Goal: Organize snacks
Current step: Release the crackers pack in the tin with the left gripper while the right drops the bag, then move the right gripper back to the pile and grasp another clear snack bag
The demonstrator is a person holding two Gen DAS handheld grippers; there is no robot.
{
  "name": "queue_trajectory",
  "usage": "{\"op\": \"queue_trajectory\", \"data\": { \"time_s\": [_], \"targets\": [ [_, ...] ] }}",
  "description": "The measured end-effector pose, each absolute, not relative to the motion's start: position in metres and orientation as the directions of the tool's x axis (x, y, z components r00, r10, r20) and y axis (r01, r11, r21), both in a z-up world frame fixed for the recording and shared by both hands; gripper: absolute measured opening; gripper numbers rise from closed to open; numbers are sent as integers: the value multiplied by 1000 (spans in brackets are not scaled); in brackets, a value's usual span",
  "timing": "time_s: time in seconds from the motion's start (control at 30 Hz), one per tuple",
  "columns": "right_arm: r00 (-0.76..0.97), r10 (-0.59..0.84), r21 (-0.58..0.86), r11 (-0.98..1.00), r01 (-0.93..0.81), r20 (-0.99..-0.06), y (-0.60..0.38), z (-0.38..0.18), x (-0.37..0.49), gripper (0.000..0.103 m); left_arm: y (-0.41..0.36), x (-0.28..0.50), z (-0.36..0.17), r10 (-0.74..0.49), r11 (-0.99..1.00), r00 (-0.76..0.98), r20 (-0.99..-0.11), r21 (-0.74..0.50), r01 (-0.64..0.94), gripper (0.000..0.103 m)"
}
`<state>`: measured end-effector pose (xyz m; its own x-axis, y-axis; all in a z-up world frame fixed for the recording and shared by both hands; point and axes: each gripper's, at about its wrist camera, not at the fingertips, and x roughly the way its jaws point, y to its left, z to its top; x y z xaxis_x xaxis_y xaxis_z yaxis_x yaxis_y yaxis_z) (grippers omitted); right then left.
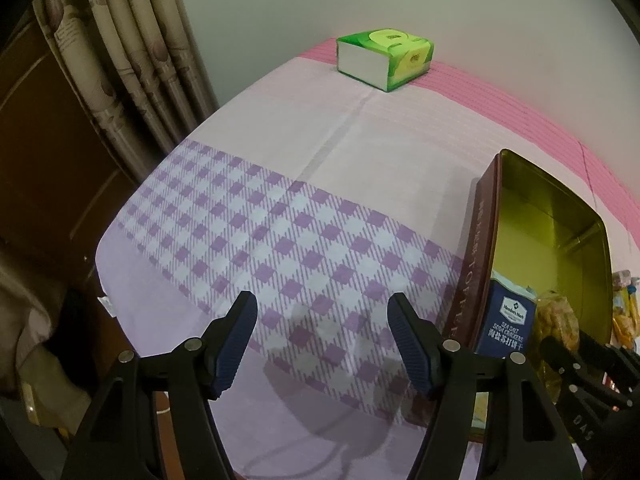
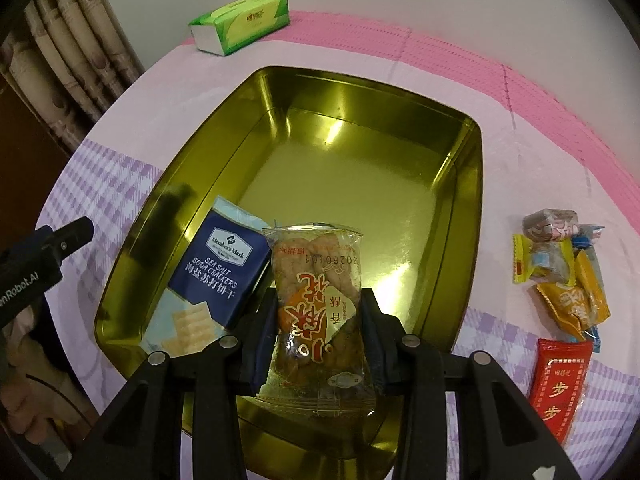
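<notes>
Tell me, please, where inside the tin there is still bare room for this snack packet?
The tin is bare across its far half, toward the tissue box. Its near left corner holds the cracker pack. The cloth right of the tin is crowded with candies.

Both views are dim with a greenish-yellow cast, and strong fisheye bending curves the edges and leaves black corners. Glare streaks the gold tin [image 2: 360, 148] at centre of the right wrist view. Soft shadows fall on the checked cloth [image 1: 280, 240] at lower centre of the left wrist view; focus is mostly sharp
</notes>
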<state>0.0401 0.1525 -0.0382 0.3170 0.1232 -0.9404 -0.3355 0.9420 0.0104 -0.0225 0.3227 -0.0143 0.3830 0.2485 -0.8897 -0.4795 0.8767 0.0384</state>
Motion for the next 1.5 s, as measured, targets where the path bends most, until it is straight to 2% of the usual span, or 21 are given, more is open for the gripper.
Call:
{"op": "queue_trajectory", "data": {
  "time_s": [0.5, 0.83, 1.1, 1.33, 1.5],
  "targets": [
    [306, 139, 25, 937, -348, -942, 150, -39, 36, 39, 319, -22, -15, 246, 883, 384, -890, 43, -467, 70],
    [394, 194, 50, 937, -347, -899, 124, 5, 23, 39, 317, -22, -14, 252, 884, 388, -886, 48, -465, 70],
    [460, 74, -28, 977, -211, -885, 30, 27, 23, 39, 316, -22, -13, 258, 888, 388, -885, 59, -455, 71],
    [438, -64, -103, 993, -65, -897, -51, 17, 22, 39, 314, -22, -13, 261, 891, 387, -884, 67, -448, 71],
    [398, -107, -130, 991, -32, -911, -82, 2, 13, 39, 310, -22, -12, 269, 897, 388, -882, 83, -434, 71]
  ]
}}
